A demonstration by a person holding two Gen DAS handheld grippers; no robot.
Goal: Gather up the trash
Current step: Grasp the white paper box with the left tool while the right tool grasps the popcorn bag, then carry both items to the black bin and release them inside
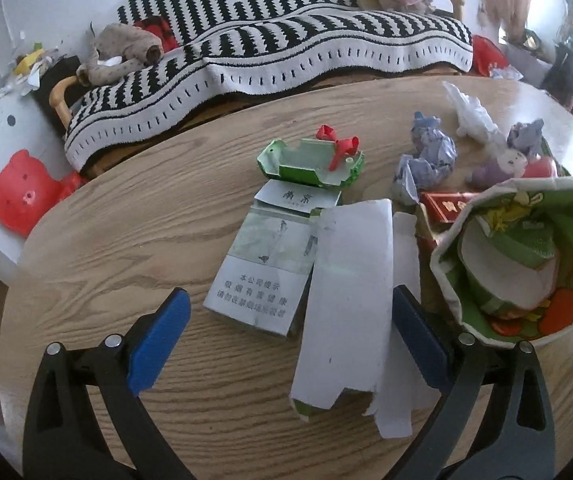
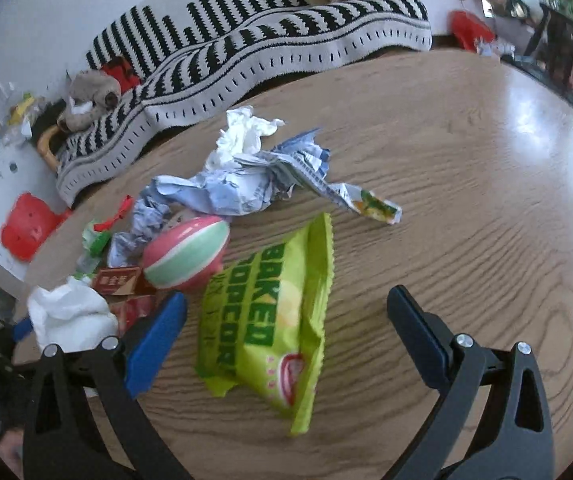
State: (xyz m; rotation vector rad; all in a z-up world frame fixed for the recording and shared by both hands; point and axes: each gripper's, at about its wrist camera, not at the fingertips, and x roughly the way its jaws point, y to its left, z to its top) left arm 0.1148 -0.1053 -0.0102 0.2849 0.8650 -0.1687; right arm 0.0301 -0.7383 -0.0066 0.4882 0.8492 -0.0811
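My left gripper (image 1: 290, 320) is open above a grey cigarette pack (image 1: 262, 268) and a flattened white carton (image 1: 346, 304) lying between its fingers on the wooden table (image 1: 126, 240). A patterned paper bag (image 1: 526, 260) stands open at the right with trash inside. A torn green box (image 1: 310, 164) and crumpled blue paper (image 1: 430, 156) lie farther back. My right gripper (image 2: 286, 324) is open over a lime-green snack bag (image 2: 274, 320). Crumpled blue-white paper (image 2: 246, 188), a white tissue (image 2: 70, 312) and a red box (image 2: 118, 280) lie to its left.
A pink-and-green ball (image 2: 186, 256) sits beside the snack bag. Small purple toy figures (image 1: 502, 160) stand behind the paper bag. A striped blanket covers a sofa (image 1: 286, 48) behind the table. A red bear-shaped item (image 1: 22, 192) is on the left.
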